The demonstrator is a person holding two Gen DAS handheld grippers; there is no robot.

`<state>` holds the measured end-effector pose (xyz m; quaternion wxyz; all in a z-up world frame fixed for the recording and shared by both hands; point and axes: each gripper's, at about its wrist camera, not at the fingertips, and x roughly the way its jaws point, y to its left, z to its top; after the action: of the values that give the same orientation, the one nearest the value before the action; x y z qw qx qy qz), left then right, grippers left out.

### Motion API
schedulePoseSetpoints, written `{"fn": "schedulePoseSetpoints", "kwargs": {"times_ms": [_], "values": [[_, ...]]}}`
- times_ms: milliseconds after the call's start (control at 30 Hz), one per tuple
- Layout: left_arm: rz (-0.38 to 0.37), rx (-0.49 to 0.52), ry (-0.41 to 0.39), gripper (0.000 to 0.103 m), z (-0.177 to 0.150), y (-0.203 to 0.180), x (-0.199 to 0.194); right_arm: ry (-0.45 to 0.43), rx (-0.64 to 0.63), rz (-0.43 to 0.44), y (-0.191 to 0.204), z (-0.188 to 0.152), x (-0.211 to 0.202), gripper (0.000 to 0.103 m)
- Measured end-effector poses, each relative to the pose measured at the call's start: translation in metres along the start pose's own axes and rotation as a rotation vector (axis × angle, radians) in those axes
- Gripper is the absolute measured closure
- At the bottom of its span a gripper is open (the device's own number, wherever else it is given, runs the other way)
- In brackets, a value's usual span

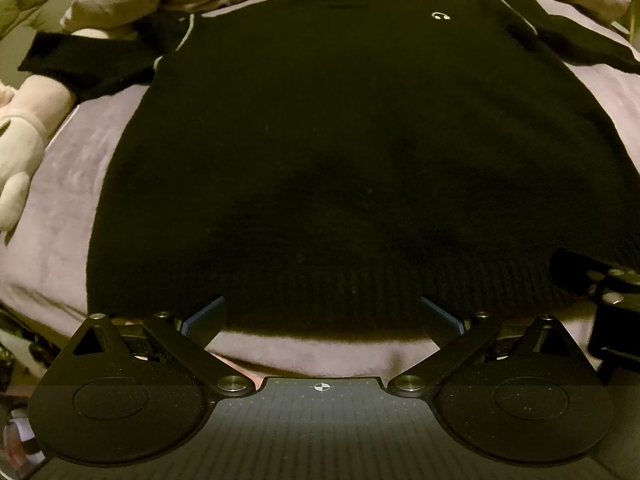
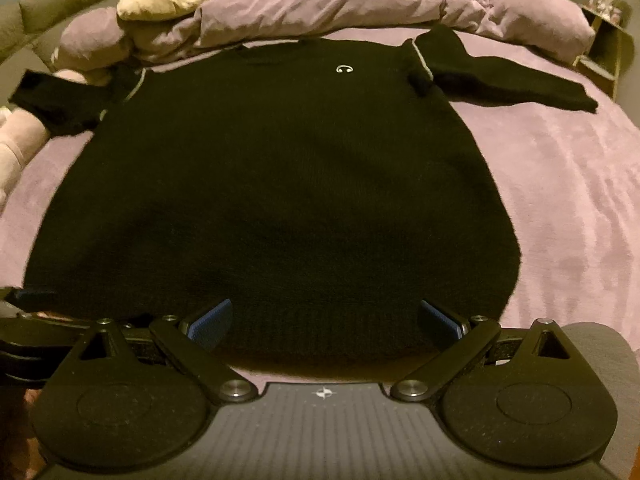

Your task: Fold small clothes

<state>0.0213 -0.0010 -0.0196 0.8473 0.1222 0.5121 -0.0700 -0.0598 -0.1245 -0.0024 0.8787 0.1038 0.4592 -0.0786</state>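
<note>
A black knit sweater (image 1: 320,140) (image 2: 272,184) lies flat, front up, on a lilac bed, with a small white logo (image 1: 441,15) near the chest and both sleeves spread sideways. My left gripper (image 1: 323,312) stands open at the ribbed hem, its blue-padded fingers (image 1: 206,318) wide apart over the hem's edge. My right gripper (image 2: 325,314) is also open at the hem, further right along it. Nothing is pinched between either pair of fingers. The right gripper's body (image 1: 612,280) shows at the left view's right edge.
A crumpled lilac duvet (image 2: 340,4) piles up beyond the collar. Plush toys (image 1: 20,148) lie along the bed's left side, under the left sleeve (image 1: 80,60). A small shelf unit (image 2: 604,44) stands far right. Bare bedsheet (image 2: 560,200) stretches right of the sweater.
</note>
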Motion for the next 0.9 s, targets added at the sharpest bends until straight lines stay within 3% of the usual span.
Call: {"fn": "schedulePoseSetpoints", "kwargs": {"times_ms": [167, 400, 533, 733, 900], "values": [[0.000, -0.007, 0.013, 0.000, 0.004, 0.001, 0.007, -0.015, 0.020, 0.027, -0.007, 0.007, 0.004, 0.004], [0.000, -0.016, 0.029, 0.000, 0.014, 0.002, 0.018, 0.036, 0.035, 0.040, -0.014, 0.008, 0.026, 0.004], [0.011, -0.038, 0.013, 0.000, 0.027, 0.008, 0.024, 0.017, 0.051, 0.106, -0.025, 0.020, 0.035, 0.004], [0.070, -0.092, -0.025, 0.000, 0.073, 0.018, 0.045, -0.026, 0.263, 0.281, -0.078, 0.053, 0.075, 0.004], [0.112, -0.144, -0.125, 0.000, 0.123, 0.023, 0.068, 0.010, 0.321, 0.314, -0.099, 0.068, 0.111, 0.004]]}}
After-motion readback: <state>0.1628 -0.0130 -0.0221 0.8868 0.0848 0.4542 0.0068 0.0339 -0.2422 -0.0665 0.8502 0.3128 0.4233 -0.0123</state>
